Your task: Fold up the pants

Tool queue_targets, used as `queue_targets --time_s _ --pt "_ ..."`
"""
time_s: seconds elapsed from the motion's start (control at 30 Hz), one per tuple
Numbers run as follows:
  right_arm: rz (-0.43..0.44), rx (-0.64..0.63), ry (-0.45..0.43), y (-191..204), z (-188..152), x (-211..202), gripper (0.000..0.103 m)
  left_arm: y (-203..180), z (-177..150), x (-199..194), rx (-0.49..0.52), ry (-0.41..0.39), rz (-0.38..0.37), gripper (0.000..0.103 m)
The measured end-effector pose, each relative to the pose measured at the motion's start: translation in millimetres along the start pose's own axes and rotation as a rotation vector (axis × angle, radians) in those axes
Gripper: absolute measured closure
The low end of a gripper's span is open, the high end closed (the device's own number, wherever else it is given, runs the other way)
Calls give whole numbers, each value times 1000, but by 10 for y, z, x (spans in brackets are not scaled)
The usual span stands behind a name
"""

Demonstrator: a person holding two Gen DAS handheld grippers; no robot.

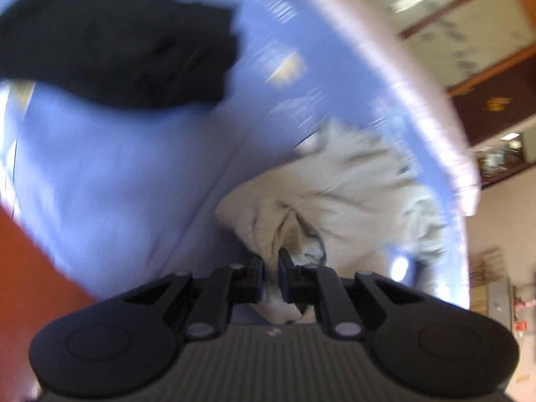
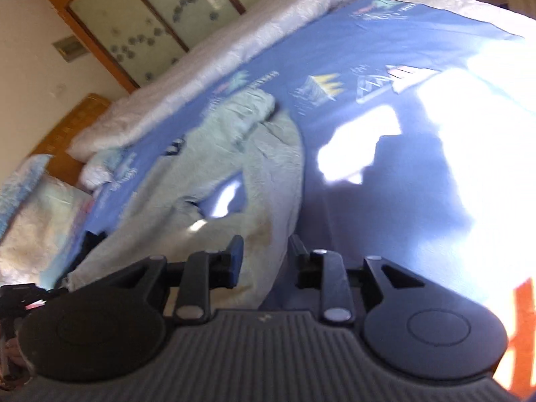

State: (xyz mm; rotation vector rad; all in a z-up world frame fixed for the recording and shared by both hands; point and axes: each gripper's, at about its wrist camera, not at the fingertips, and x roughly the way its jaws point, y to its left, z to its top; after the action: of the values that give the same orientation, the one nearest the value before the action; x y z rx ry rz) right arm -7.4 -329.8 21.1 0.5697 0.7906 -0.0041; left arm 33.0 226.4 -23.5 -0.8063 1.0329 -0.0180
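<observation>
Pale green pants [image 2: 241,167] sprawl on blue bed sheet [image 2: 368,43] — left tool [image 1: 270,269] clenched on a bunched fold; right tool [image 2: 264,258] released, fabric between its jaws.

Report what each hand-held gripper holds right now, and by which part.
Left hand-held gripper: shut on a bunched fold at the edge of the pale pants. Right hand-held gripper: open, pants fabric between the fingers, not pinched.

left gripper [image 1: 271,269] clamped shut; right gripper [image 2: 264,261] parted.
</observation>
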Motion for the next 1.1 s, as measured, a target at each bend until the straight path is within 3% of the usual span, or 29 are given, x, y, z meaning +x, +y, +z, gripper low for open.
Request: queue_targets --time_s 0.1,0.13,0.23,0.37,0.5,0.57,0.6,0.63,0.67,0.77,0.9,1.0,1.1 --pt "-8 70 -73 -136 251 30 66 -22 -54 123 -22 1 29 79" --pt "-3 81 -93 -154 375 103 62 -50 -59 131 -21 -8 21 70" --pt "27 48 -117 -138 736 484 56 -110 -87 166 -13 -13 9 68" --pt "17 -1 -33 -134 1143 1349 57 -130 -141 241 -6 -9 40 68" --pt "20 -17 55 -55 1303 2013 57 -30 -182 277 -30 -4 51 71" --pt "57 -37 132 50 1279 2282 59 -27 -162 323 -31 11 43 89" --pt "46 -69 157 132 1249 2375 71 -50 -116 349 -29 26 37 92" --pt "2 -121 133 221 1235 2385 80 -89 -46 370 -28 33 31 94" --pt "-16 -166 137 283 1284 2387 99 -154 57 363 -29 28 17 94" --pt "14 -35 33 146 1687 2148 100 -481 570 277 -24 -23 -70 95" --pt "-21 116 -139 42 2567 1645 100 -1375 1389 -56 81 -196 -168 95" --pt "-60 162 -312 70 3147 1012 100 -2088 1919 -366 148 -298 -239 95" --pt "-37 226 -449 3 3435 345 100 -2466 2167 -730 135 -394 -328 95"
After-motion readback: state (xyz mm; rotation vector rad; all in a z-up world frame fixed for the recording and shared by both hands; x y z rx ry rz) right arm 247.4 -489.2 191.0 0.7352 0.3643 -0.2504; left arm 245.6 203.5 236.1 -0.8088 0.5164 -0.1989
